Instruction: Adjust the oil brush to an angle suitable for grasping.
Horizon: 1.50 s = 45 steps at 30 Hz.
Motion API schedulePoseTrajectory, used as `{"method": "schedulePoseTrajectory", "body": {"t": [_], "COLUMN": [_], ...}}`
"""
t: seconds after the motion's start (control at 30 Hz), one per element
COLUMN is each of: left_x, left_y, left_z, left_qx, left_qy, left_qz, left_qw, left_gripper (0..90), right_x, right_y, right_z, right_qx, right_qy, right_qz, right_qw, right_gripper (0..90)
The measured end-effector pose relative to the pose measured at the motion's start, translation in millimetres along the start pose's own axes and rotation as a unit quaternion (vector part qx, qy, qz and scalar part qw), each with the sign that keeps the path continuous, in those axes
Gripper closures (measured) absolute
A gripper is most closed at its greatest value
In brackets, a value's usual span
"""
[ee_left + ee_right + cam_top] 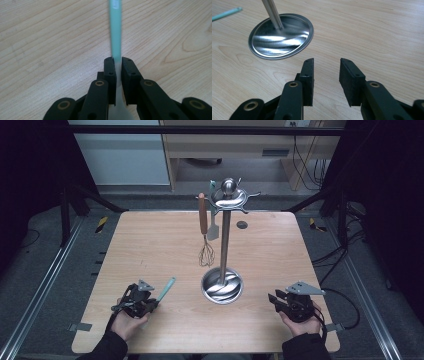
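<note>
A teal-handled utensil point(167, 288) lies low over the wooden table point(150, 240) at the front left. My left gripper point(153, 303) is shut on it. In the left gripper view the pads point(110, 72) press the utensil point(115, 30) where the teal handle meets a pale whitish part, and the handle points away from me. At the front right my right gripper point(275, 298) rests open. Its jaws point(327, 65) stand apart over bare wood with nothing between them. The teal handle's tip point(225, 13) shows at the far left of the right gripper view.
A steel utensil stand point(225, 240) rises from a round base point(221, 287) at the table's middle; the base point(280, 37) lies just ahead of my right gripper. A wooden-handled whisk point(204, 227) and a small flat tool point(214, 229) hang from its top hooks. A dark disc point(242, 224) lies behind.
</note>
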<state>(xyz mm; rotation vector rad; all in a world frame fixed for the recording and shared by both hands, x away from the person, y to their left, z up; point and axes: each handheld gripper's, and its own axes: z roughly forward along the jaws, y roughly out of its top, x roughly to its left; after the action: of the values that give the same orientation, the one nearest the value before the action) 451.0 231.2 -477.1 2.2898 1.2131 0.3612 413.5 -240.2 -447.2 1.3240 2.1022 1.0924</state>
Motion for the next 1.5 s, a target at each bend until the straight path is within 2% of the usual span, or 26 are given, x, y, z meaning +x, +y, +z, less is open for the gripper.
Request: {"method": "schedulePoseTrajectory", "body": {"t": [0.1, 0.23, 0.43, 0.67, 0.83, 0.97, 1.07, 1.27, 1.5], "left_x": [1.4, 2.3, 2.4, 0.6, 0.6, 1.9, 2.1, 0.8, -1.6], "left_y": [-1.6, -1.3, 0.8, 2.7, 4.1, 2.5, 2.2, 3.0, 3.5], "left_z": [0.8, 1.6, 3.6, 4.5, 4.2, 4.0, 2.9, -5.6, -13.9], "left_qx": [0.008, -0.001, 0.009, 0.014, 0.019, 0.014, 0.013, -0.004, -0.022], "left_qy": [-0.001, -0.006, -0.006, 0.002, 0.0, -0.004, -0.002, -0.011, -0.008], "left_qz": [0.011, 0.011, 0.025, 0.028, 0.027, 0.023, 0.029, 0.033, 0.038], "left_qw": [0.9999, 0.9999, 0.9996, 0.9995, 0.9994, 0.9996, 0.9995, 0.9994, 0.999], "left_gripper": [82.1, 79.9, 78.7, 80.2, 82.1, 82.4, 82.5, 82.6, 82.6], "right_x": [-1.0, -1.6, -1.7, -2.6, -2.9, -2.9, -2.4, -2.4, -3.0], "right_y": [-0.3, -0.4, -0.5, -0.3, -0.7, -0.2, 0.0, -0.1, 0.1], "right_z": [0.2, -0.4, -0.2, -0.6, -0.4, -1.1, -2.0, -2.2, -3.2], "right_qx": [-0.001, -0.002, -0.003, -0.003, -0.001, -0.003, -0.003, -0.001, -0.004], "right_qy": [-0.001, 0.0, 0.0, 0.0, -0.001, -0.003, -0.005, -0.005, -0.006], "right_qz": [-0.001, -0.001, 0.004, 0.003, 0.005, 0.001, 0.003, 0.002, 0.0], "right_qw": [1.0, 1.0, 1.0, 1.0, 1.0, 1.0, 1.0, 1.0, 1.0], "right_gripper": [64.8, 64.8, 65.3, 65.8, 65.6, 65.8, 65.8, 66.0, 66.1]}}
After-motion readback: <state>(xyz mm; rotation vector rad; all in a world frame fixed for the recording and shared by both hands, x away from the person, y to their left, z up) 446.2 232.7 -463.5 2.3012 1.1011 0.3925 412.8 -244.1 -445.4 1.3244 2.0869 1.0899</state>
